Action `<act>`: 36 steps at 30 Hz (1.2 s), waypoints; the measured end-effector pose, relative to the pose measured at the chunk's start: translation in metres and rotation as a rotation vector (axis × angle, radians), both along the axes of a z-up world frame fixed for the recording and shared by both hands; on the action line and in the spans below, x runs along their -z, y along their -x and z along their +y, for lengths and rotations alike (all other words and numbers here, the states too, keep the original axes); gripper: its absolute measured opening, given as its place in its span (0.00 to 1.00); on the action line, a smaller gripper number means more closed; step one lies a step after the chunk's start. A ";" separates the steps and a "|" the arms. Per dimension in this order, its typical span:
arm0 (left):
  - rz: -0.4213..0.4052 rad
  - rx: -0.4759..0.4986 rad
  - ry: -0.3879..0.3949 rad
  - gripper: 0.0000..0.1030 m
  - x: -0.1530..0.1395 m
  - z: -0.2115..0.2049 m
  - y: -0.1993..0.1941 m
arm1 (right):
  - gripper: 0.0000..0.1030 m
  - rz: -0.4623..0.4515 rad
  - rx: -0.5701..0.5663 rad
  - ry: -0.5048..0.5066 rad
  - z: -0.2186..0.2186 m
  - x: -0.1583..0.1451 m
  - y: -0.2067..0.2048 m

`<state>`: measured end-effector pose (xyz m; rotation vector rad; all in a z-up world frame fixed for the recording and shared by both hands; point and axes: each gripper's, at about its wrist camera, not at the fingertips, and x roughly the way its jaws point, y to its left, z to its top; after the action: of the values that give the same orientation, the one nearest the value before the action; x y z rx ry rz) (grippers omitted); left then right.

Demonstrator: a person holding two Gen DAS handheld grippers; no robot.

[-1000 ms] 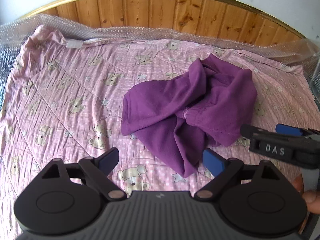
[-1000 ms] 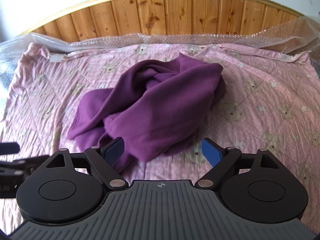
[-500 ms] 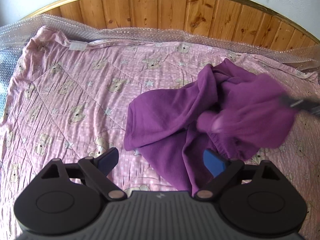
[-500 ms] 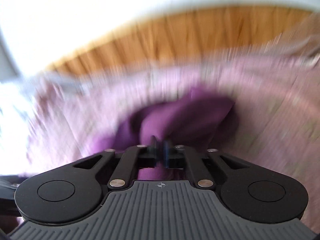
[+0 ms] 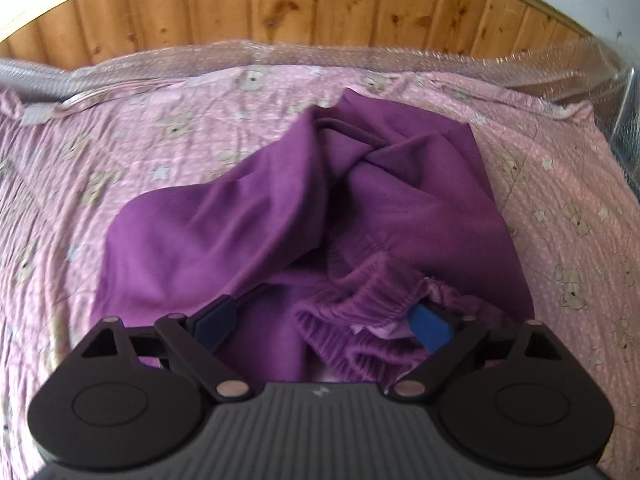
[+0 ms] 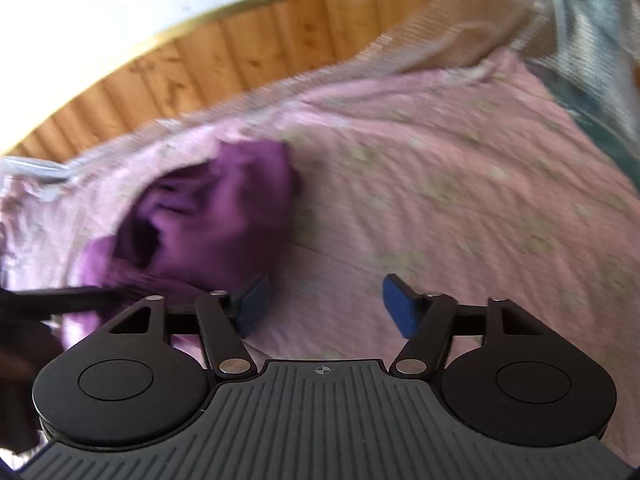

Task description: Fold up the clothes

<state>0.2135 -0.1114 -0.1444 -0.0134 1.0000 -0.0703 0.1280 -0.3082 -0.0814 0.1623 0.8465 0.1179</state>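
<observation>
Crumpled purple garment (image 5: 304, 216) lay mid-bed on the pink bear-print quilt (image 5: 560, 208). We held the left hand-held gripper (image 5: 324, 322) spread wide around its gathered waistband (image 5: 360, 296); the right hand-held gripper (image 6: 324, 304), likewise open, hovered over bare quilt to the garment's right.

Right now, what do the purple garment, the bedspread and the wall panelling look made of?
Purple garment: soft matte knit, likely fleece; limp folds, gathered elastic waistband.
Bedspread: crinkled pink printed fabric, probably cotton.
Wall panelling: varnished knotty wood planks.
</observation>
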 end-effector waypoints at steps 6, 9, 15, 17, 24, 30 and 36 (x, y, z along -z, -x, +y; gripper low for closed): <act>-0.056 0.086 0.070 0.13 -0.021 0.005 0.049 | 0.86 -0.060 -0.214 -0.045 0.053 -0.020 -0.062; 0.013 0.094 0.081 0.12 -0.020 0.023 0.103 | 0.94 -0.034 -0.380 -0.042 0.106 -0.016 -0.098; 0.053 0.002 0.073 0.11 -0.007 0.035 0.145 | 0.01 0.126 -0.615 0.151 0.225 0.060 -0.150; -0.002 -0.039 0.074 0.10 -0.022 0.043 0.144 | 0.01 0.095 -0.599 0.193 0.228 0.066 -0.153; -0.223 -0.115 0.042 0.10 -0.100 0.114 0.172 | 0.00 -0.308 -0.066 0.083 0.055 -0.081 -0.115; 0.090 0.011 0.064 0.10 -0.039 0.156 0.222 | 0.05 -0.126 0.211 0.150 -0.054 -0.049 -0.051; 0.071 -0.090 0.105 0.30 -0.041 0.194 0.227 | 0.47 0.100 0.339 0.182 -0.098 0.014 0.023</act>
<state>-0.0132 0.0824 -0.1035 -0.1575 1.0644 -0.0397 0.1049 -0.4057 -0.0955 0.1391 0.9126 -0.2859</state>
